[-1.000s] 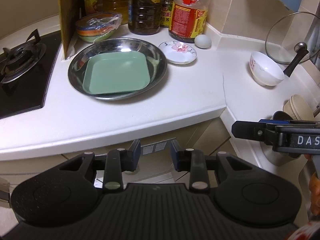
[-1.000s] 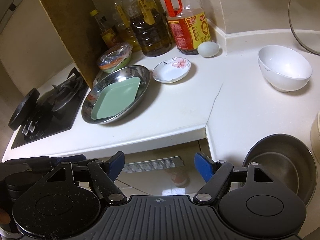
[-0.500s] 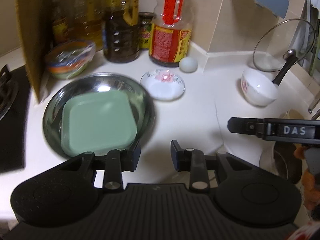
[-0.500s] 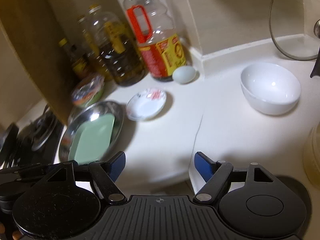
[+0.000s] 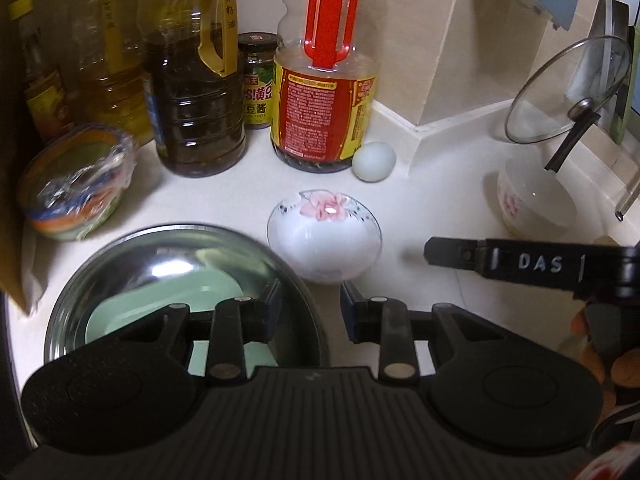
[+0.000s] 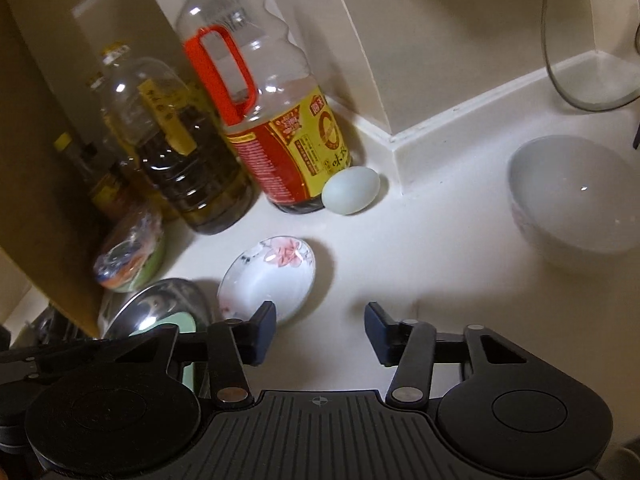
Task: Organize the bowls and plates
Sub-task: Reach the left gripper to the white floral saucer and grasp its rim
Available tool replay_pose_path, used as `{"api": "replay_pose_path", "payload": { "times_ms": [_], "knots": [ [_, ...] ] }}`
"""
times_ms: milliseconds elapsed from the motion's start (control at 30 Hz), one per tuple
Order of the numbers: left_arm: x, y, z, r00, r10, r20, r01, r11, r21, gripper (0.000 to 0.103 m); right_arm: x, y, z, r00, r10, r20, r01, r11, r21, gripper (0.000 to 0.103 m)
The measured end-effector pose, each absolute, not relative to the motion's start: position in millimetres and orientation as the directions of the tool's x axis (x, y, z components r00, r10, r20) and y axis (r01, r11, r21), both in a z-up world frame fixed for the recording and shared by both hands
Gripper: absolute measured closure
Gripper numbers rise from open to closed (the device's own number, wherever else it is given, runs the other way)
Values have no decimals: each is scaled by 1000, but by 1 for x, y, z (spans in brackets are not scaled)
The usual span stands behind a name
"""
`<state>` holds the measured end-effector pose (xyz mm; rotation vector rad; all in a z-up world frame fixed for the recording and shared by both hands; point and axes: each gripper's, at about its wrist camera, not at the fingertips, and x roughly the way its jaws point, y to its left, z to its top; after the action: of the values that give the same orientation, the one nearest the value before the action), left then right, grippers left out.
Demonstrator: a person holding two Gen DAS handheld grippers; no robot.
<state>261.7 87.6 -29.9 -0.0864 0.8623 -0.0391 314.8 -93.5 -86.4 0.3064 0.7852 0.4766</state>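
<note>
1. The left claw (image 5: pixel 310 306) hangs with its jaws a narrow way apart and nothing between them, low over the white worktop (image 5: pixel 420 208), its left finger above the right rim of the wide round stainless-steel dish (image 5: pixel 132 256).
2. The right claw (image 6: pixel 320 330) has just been narrowing its jaws; they stand apart with only bare worktop between them, the left finger overlapping the near edge of the small white porcelain saucer with a pink flower (image 6: pixel 270 276).
3. That saucer sits just right of the steel dish and near the pale green egg (image 5: pixel 374 161). It looks light, stiff, glazed and breakable; I judge the thin raised rim the only place to pinch, and a slippery one.
4. Inside the steel dish lies a square pale green plate (image 5: pixel 168 312), probably light plastic and forgiving. Its upturned edge is the hold, though the dish wall crowds it.
5. The steel dish itself seems rigid, smooth and awkwardly wide, best taken at the lip.
6. Far right stands a deep white porcelain bowl with a pink motif (image 6: pixel 576 196), likely the heaviest and fragile; grip its wall over the rim.
7. Oil bottles (image 5: pixel 196 92) stand along the far wall.
</note>
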Motion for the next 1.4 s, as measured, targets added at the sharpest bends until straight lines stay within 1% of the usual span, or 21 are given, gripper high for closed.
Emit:
{"api": "replay_pose_path", "payload": {
  "times_ms": [333,667,733,800,900,1167,1300,1400],
  "knots": [
    [301,101,-46,629,-104,-770,33,994,-108,77,349,-64,-109,590,506,-629,-262,857,443,74],
    [324,105,-55,613,-119,-781,55,993,-108,77,369,-54,-122,573,509,-643,-233,853,467,85],
    [329,106,-58,605,-116,-788,52,993,-106,78,371,-55,-123,573,504,-646,-226,855,467,90],
    [334,107,-60,596,-114,-795,51,993,-104,79,374,-55,-125,574,503,-647,-219,855,471,92],
    [342,108,-65,577,-107,-810,48,994,-98,81,378,-57,-125,582,492,-647,-213,860,463,92],
    [355,100,-73,521,-140,-842,64,990,-124,81,386,-70,-124,601,460,-654,-168,872,459,93],
    [356,92,-75,498,-171,-850,72,985,-156,81,386,-78,-123,606,446,-658,-146,876,459,93],
    [356,87,-78,495,-173,-851,66,985,-161,82,385,-81,-123,604,446,-661,-147,877,458,92]
  ]
}}
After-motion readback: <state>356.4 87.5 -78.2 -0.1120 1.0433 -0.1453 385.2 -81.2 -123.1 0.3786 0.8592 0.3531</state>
